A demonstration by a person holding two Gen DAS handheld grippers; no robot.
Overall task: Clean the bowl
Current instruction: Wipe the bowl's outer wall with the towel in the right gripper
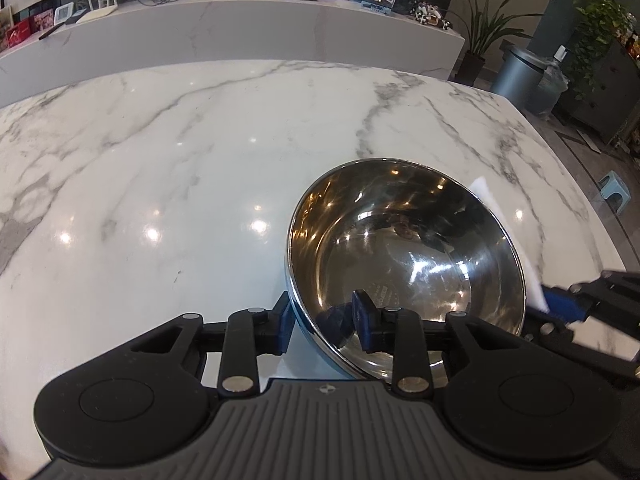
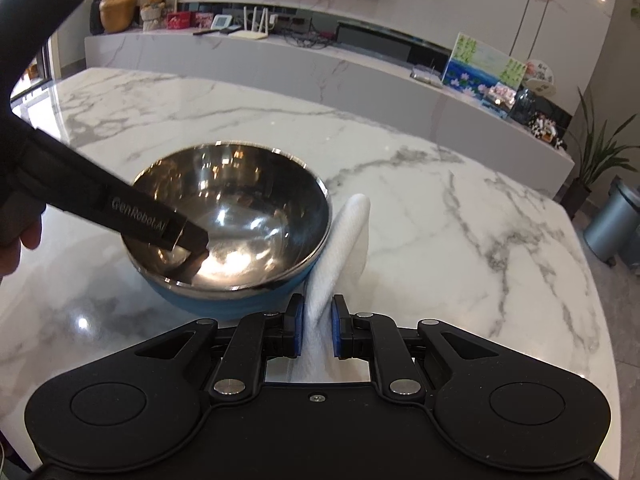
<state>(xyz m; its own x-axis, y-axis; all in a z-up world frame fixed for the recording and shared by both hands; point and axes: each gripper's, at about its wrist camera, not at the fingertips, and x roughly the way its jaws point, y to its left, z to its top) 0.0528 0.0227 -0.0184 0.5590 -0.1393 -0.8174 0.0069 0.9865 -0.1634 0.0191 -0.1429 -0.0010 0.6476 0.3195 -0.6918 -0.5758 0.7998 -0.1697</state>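
Note:
A steel bowl [image 1: 404,248] with a blue outside stands on the white marble table [image 1: 160,160]; it also shows in the right wrist view [image 2: 240,216]. My left gripper [image 1: 324,320] is shut on the bowl's near rim, one finger outside and one inside. My right gripper [image 2: 317,330] is shut on a folded white cloth [image 2: 344,240], which lies against the bowl's right side. In the left wrist view the cloth [image 1: 504,224] shows beside the bowl, with the right gripper [image 1: 560,304] at the right edge.
A long marble counter [image 2: 320,68] with a router, pictures and small items runs behind the table. A grey bin [image 1: 520,76] and potted plants stand on the floor past the table's right end. A small blue stool [image 1: 616,192] is on the floor.

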